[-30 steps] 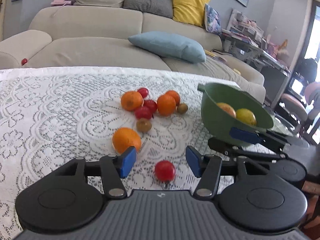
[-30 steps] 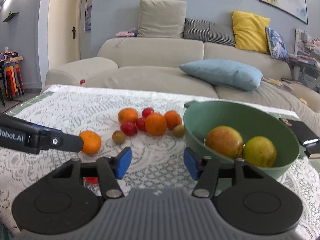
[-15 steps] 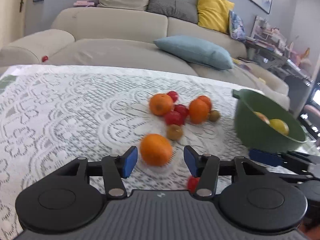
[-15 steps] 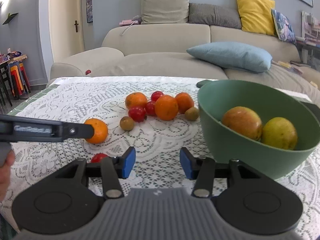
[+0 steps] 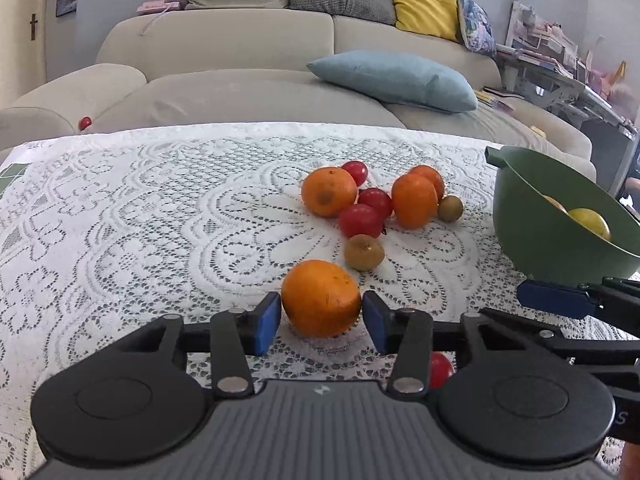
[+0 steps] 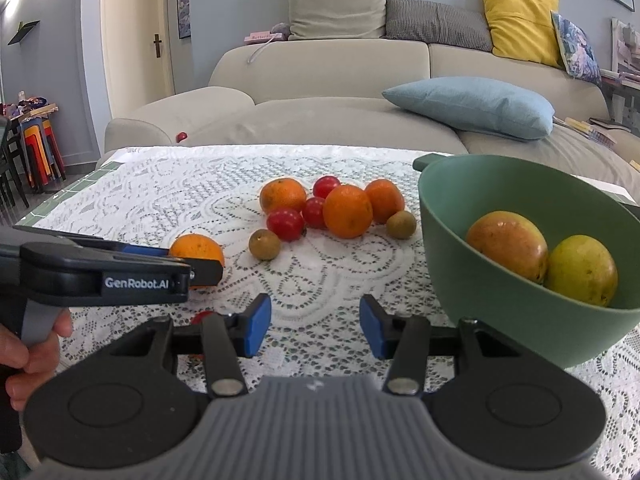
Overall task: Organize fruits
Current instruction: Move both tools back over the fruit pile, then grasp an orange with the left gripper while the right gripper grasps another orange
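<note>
In the left wrist view the left gripper [image 5: 321, 318] fills the lower frame, its jaws closing around a lone orange [image 5: 320, 298] that sits between the blue pads at lower centre. The pads stand just beside the fruit on either side; whether they touch it yet cannot be told. The orange rests on the lace cloth [image 5: 140, 220] covering the bench.

Behind it, at mid frame, lies a small brown fruit [image 5: 364, 252], and beyond that a tight cluster: two more oranges [image 5: 329, 191], three red tomatoes [image 5: 361, 221] and a second brown fruit [image 5: 450, 208], most of them touching. Another red tomato [image 5: 441, 369] shows low in the frame, partly hidden behind the gripper's right finger linkage.

At the right edge stands the green bowl [image 5: 540, 236], with a yellow fruit [image 5: 591, 222] showing inside it. The tip of the right gripper [image 5: 550, 304] reaches in just below the bowl.

In the right wrist view the right gripper [image 6: 315, 330] has its jaws spread with only cloth between them. The bowl [image 6: 460, 248] sits at right, close by the right pad, holding a reddish fruit [image 6: 507, 245] and the yellow one side by side. At left, a hand [image 6: 30, 354] holds the left gripper, whose black finger crosses in front of the lone orange.

A beige sofa [image 6: 320, 68] with a blue cushion [image 6: 472, 106] stands beyond the bench.
</note>
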The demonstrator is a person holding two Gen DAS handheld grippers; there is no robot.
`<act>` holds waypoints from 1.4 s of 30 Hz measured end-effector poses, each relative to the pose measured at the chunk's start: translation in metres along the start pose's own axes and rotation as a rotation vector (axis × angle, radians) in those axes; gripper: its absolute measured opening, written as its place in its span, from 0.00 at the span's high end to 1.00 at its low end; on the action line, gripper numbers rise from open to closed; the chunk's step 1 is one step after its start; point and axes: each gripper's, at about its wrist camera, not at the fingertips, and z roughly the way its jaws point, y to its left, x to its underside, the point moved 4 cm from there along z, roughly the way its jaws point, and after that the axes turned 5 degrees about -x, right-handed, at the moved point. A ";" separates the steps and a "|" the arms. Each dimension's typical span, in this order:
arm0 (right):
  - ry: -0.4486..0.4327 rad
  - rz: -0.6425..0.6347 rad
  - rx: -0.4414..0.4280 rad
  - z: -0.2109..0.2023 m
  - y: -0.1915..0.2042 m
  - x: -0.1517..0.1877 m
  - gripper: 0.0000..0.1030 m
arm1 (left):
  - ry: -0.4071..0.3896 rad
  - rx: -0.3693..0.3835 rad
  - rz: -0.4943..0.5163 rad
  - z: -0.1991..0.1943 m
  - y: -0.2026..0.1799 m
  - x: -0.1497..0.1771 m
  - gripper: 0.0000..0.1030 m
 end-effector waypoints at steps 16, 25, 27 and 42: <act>-0.011 -0.077 0.020 0.019 0.010 -0.019 0.55 | -0.028 -0.002 -0.032 -0.003 0.008 -0.012 0.53; -0.057 -0.168 0.108 0.048 0.015 -0.043 0.63 | -0.038 -0.007 -0.068 0.003 0.016 -0.020 0.53; -0.067 -0.201 0.133 0.057 0.017 -0.049 0.64 | -0.040 -0.008 -0.073 0.004 0.018 -0.022 0.53; 0.003 -0.418 0.278 0.099 0.021 -0.053 0.60 | -0.025 -0.011 -0.094 0.008 0.024 -0.021 0.53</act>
